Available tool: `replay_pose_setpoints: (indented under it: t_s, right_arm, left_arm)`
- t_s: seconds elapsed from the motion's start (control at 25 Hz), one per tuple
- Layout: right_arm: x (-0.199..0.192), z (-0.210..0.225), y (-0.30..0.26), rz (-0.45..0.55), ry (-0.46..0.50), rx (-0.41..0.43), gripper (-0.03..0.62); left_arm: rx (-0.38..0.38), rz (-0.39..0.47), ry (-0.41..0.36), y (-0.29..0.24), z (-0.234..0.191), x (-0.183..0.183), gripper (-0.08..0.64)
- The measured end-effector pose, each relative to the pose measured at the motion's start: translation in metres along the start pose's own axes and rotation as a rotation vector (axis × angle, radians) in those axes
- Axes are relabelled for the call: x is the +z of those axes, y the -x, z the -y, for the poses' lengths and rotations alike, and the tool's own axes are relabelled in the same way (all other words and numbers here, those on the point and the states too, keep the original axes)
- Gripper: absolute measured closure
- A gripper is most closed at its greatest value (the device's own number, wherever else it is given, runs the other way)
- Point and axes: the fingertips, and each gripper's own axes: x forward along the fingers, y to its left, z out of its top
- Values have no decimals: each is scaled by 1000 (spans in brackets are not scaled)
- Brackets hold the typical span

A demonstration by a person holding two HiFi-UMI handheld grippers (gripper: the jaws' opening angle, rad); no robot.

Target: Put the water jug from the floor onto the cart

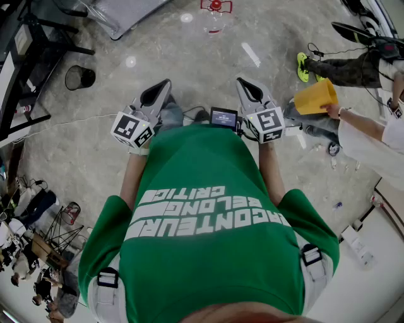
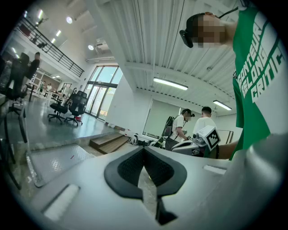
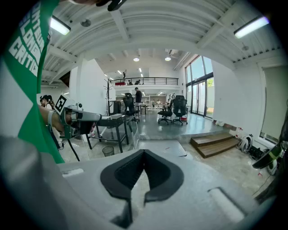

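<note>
The clear water jug point(image 1: 214, 16) with a red top stands on the floor far ahead, at the top middle of the head view. Both grippers are held close to the green-shirted body, well short of the jug. My left gripper point(image 1: 161, 88) has its jaws shut with nothing between them; in its own view the dark pads point(image 2: 127, 167) meet at the tip. My right gripper point(image 1: 245, 85) is likewise shut and empty, its pads point(image 3: 158, 173) together. Neither gripper view shows the jug. I cannot make out a cart in any view.
A black wire bin point(image 1: 79, 77) and a dark table point(image 1: 25, 50) stand at the left. A metal ramp plate point(image 1: 120, 12) lies at the top left. At the right a person's hand holds a yellow container point(image 1: 314, 96). Wooden steps point(image 3: 215, 143) lead up to a raised floor.
</note>
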Motion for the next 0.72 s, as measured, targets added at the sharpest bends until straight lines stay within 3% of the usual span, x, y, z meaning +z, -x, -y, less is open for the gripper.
replay_pose_setpoints:
  t_s: [0.72]
  right_arm:
    - [19,-1,-27,19,-19,-29,600]
  left_arm:
    - [-1,27,9,5,-29,11,548]
